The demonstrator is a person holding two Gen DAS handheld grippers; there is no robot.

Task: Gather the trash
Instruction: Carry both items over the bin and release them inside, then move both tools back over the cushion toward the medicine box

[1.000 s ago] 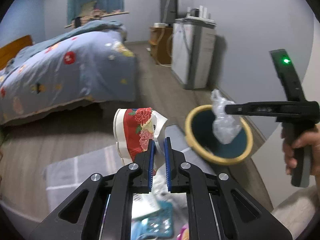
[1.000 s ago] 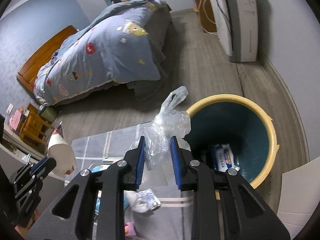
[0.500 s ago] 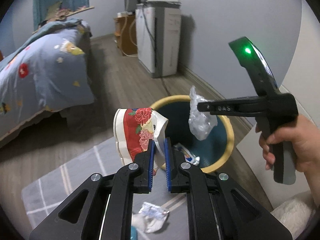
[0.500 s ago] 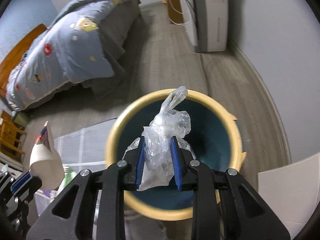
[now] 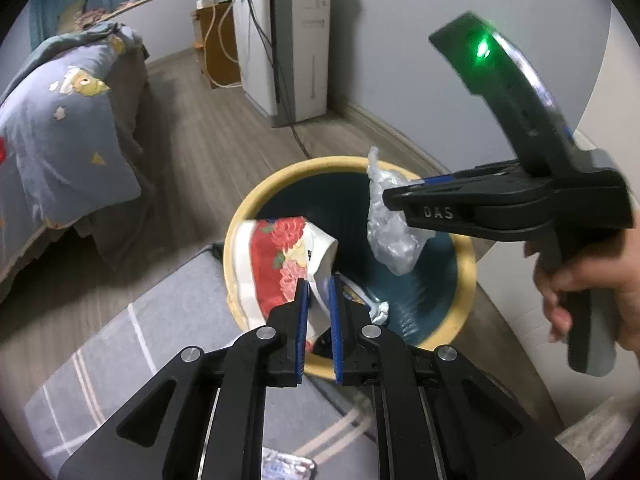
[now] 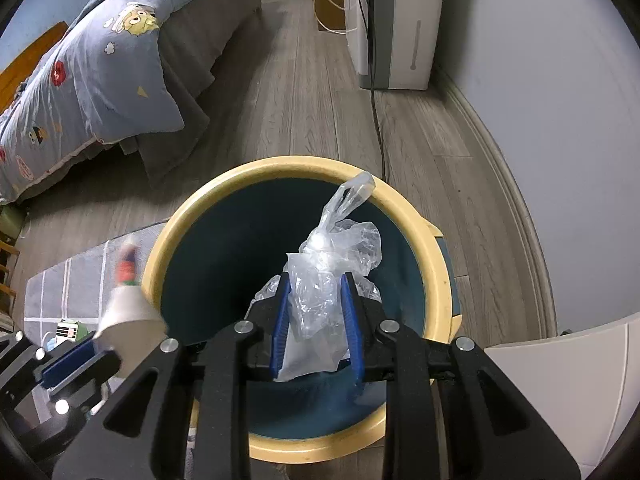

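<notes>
My left gripper (image 5: 318,292) is shut on a crushed paper cup (image 5: 276,264) with red flowers and holds it over the near rim of the yellow bin (image 5: 256,208) with a dark teal inside. My right gripper (image 6: 316,300) is shut on a crumpled clear plastic bag (image 6: 332,264) and holds it above the bin's opening (image 6: 224,264). The bag (image 5: 390,236) and the right gripper (image 5: 394,200) also show in the left wrist view. The cup (image 6: 128,308) shows blurred in the right wrist view. A blue and white wrapper (image 5: 360,298) lies inside the bin.
A grey rug (image 5: 160,344) with pale lines lies in front of the bin, with a crumpled wrapper (image 5: 288,466) on it. A bed with a blue quilt (image 6: 100,60) stands to the left. A white appliance (image 6: 404,20) with a cable stands by the wall.
Both grippers have moved closer to the bin. The cup is now over its near rim and the bag is over its opening. Both grips are unchanged.
</notes>
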